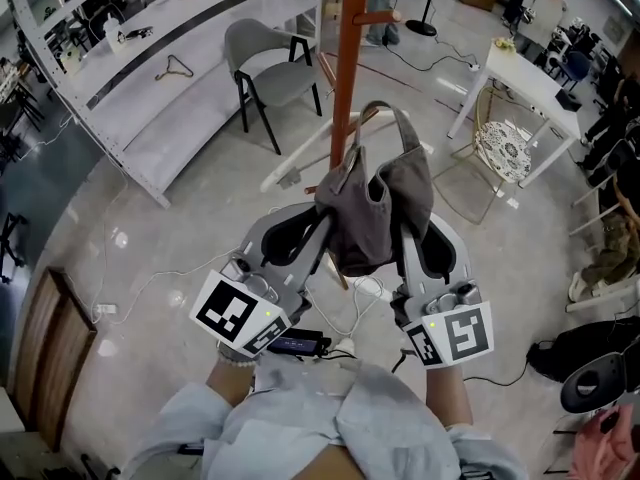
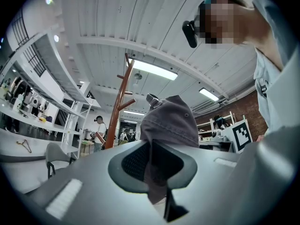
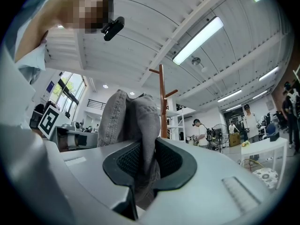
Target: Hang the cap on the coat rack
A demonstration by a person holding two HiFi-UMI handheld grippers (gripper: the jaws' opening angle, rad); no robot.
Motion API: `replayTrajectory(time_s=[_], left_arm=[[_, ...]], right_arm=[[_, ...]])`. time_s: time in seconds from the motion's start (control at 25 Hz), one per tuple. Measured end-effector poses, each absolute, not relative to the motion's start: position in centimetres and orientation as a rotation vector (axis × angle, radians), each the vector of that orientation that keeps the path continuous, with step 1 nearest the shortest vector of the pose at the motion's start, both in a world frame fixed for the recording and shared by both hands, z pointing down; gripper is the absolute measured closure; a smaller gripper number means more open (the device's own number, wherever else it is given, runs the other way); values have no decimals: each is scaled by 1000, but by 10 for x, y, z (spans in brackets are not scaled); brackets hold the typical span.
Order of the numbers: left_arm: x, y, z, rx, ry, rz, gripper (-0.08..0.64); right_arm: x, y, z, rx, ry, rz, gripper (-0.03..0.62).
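Grey chair (image 1: 262, 48), white table (image 1: 525, 78), perhaps a hanger (image 1: 177, 66)

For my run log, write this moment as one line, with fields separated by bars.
left tool: shut on cap | right tool: shut on cap | coat rack: cap not yet hung

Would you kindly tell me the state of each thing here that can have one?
cap: gripped on both sides, held up near the rack, not yet hung.
left tool: shut on the cap.
right tool: shut on the cap.
coat rack: upright, visible pegs bare.
chair: upright, unoccupied.
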State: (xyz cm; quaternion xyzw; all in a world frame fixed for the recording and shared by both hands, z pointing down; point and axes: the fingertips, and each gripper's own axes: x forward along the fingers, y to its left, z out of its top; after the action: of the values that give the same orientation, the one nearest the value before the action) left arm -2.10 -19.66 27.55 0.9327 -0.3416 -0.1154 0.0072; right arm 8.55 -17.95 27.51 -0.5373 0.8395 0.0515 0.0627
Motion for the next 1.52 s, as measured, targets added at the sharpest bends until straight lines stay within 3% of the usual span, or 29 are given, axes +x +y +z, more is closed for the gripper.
replayTrajectory(time_s=[1.52], left_arm=[[8, -263, 219, 3027, -1129, -449, 531]], right_arm=[[119, -259, 228, -1486, 2524, 163, 528]])
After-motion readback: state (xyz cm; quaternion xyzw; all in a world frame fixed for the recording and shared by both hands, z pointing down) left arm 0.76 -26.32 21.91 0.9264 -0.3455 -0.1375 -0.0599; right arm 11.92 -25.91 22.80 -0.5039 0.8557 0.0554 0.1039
